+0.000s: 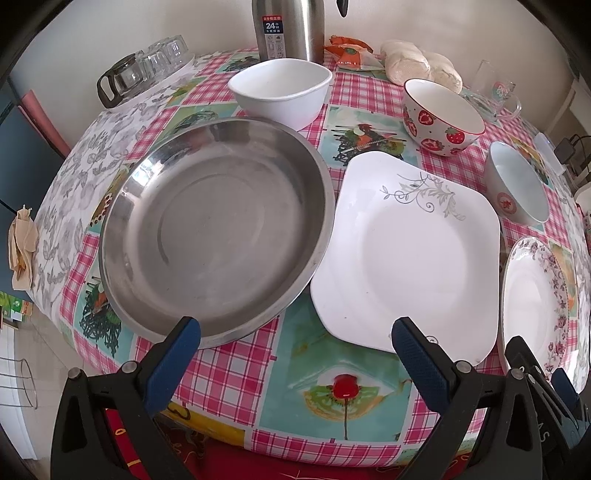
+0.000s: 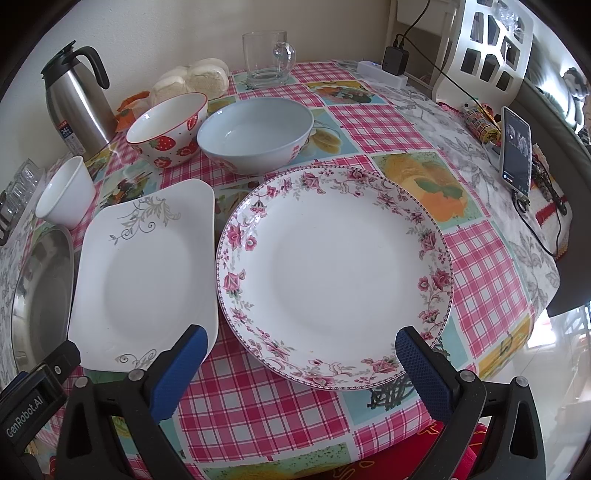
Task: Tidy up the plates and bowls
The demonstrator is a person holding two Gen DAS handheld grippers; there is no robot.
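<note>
A steel dish (image 1: 218,229) lies at the left of the table, a square white plate (image 1: 410,251) beside it, and a round floral plate (image 2: 334,275) to the right. Behind them stand a plain white bowl (image 1: 280,90), a strawberry bowl (image 1: 441,118) and a pale blue bowl (image 2: 255,131). My left gripper (image 1: 297,332) hangs open above the table's front edge, between the steel dish and the square plate, holding nothing. My right gripper (image 2: 301,341) is open over the near rim of the floral plate, also with nothing in it.
A steel thermos (image 1: 288,29), a glass jug with cups (image 1: 144,70), wrapped buns (image 1: 421,64) and a glass mug (image 2: 267,59) line the back of the checked tablecloth (image 1: 229,373). A phone (image 2: 517,151) with a cable leans at the right edge.
</note>
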